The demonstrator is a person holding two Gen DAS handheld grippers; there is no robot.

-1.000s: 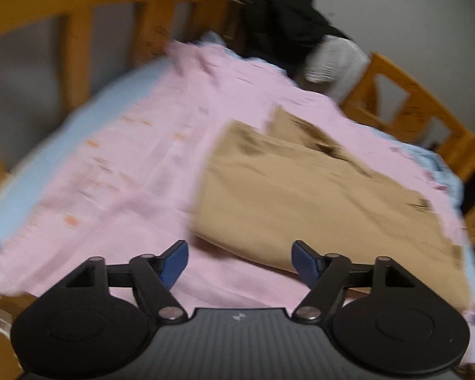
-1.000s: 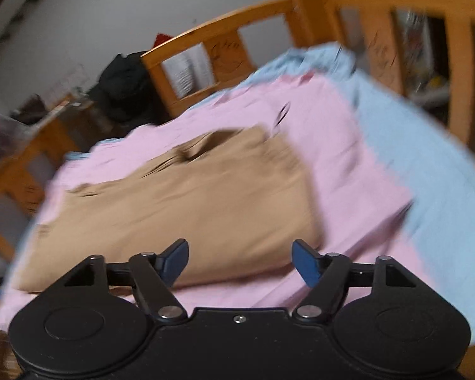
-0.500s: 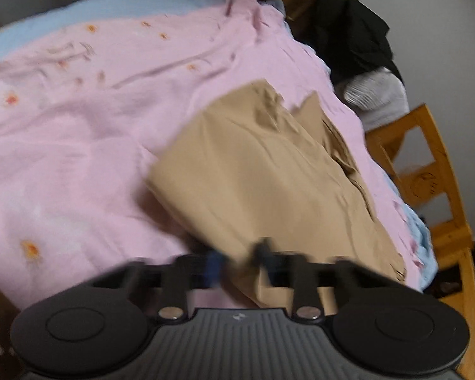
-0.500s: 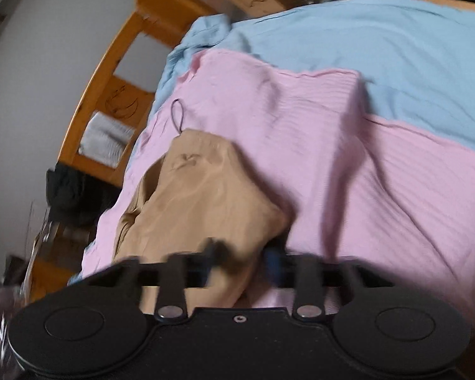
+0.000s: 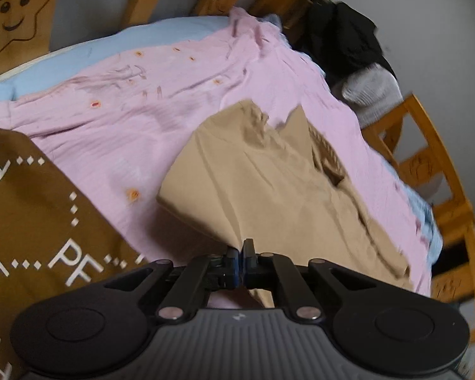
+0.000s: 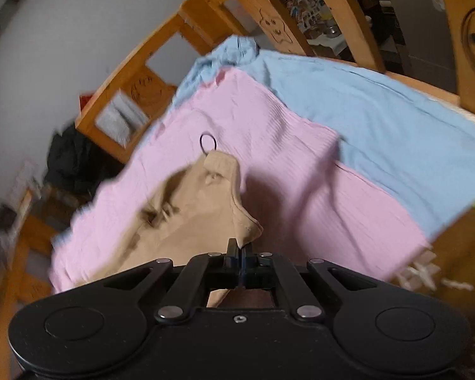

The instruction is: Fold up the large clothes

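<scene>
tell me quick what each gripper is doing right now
Left gripper: shut on the near edge of the tan garment.
Right gripper: shut on another edge of the tan garment.

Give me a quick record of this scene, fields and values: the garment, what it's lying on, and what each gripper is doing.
garment: tan garment, partly folded
surface: pink blanket over a blue sheet
bed frame: wooden rails
left gripper: shut on the tan garment's near edge
right gripper: shut on the tan garment's near corner
</scene>
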